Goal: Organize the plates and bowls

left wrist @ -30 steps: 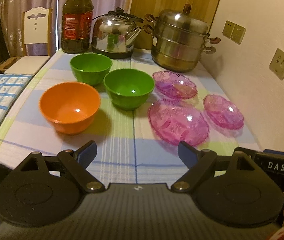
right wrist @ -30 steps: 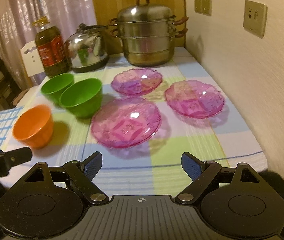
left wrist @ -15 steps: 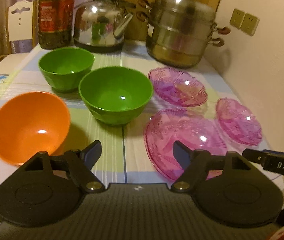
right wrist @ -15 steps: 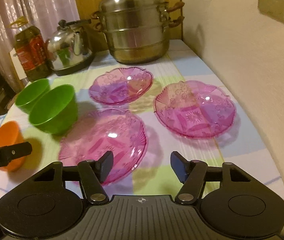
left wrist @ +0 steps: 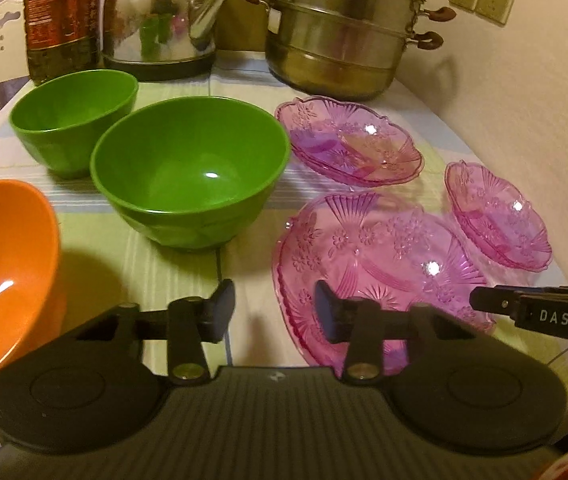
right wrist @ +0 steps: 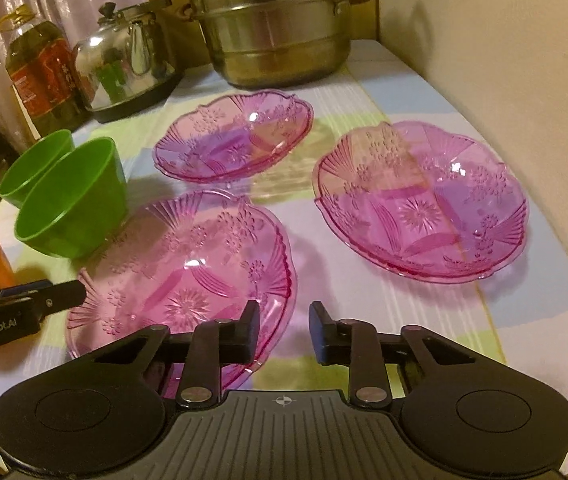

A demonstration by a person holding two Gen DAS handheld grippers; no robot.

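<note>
The left gripper [left wrist: 272, 308] has its fingers parted with nothing between them, hovering over the checked tablecloth [left wrist: 188, 268] beside the near pink plate [left wrist: 380, 256], whose left rim sits just under the right finger. At 9 o'clock from it is the orange bowl [left wrist: 4, 272]. The right gripper [right wrist: 282, 330] also holds nothing, its fingers a narrow gap apart (the left fingertip overlaps that same near plate's right rim; whether they touch I cannot tell). At 1 o'clock from the right gripper lies the second pink plate [right wrist: 420, 204], close to the wall. Farther, at 11 o'clock, is the third pink plate [right wrist: 232, 136]. 2 green bowls stand at 10 o'clock: the nearer green bowl [left wrist: 188, 168] and the farther green bowl [left wrist: 72, 120], almost touching. At the back stand the oil bottle [left wrist: 60, 20], kettle [left wrist: 160, 24] and steamer pot [left wrist: 340, 28].
</note>
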